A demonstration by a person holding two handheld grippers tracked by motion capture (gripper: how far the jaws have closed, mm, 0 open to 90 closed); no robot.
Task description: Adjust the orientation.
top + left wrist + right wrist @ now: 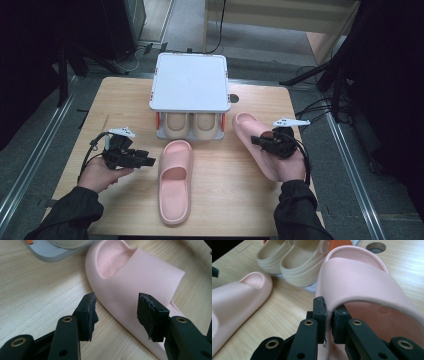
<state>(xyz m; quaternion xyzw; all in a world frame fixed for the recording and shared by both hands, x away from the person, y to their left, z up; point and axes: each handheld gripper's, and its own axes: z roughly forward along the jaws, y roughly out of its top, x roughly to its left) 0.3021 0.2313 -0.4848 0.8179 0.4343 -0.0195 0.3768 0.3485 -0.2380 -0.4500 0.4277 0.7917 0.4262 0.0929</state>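
Two pink slippers are out on the table (125,100). The right pink slipper (250,135) sits at the right side, tilted, and the right claw (264,142) is pinching the edge of its strap, one jaw outside and one tucked under the band, the jaws nearly pressed together on it. The left pink slipper (175,180) lies flat in the middle, toe pointing to the far side. The left claw (149,161) hangs just to its left, jaws spread wide and holding nothing, aimed at the slipper's side without touching it. Beyond them, at the far middle of the table, stands one small rack (190,82) with a white top, and two beige slippers (192,124) sit side by side on its lower shelf.
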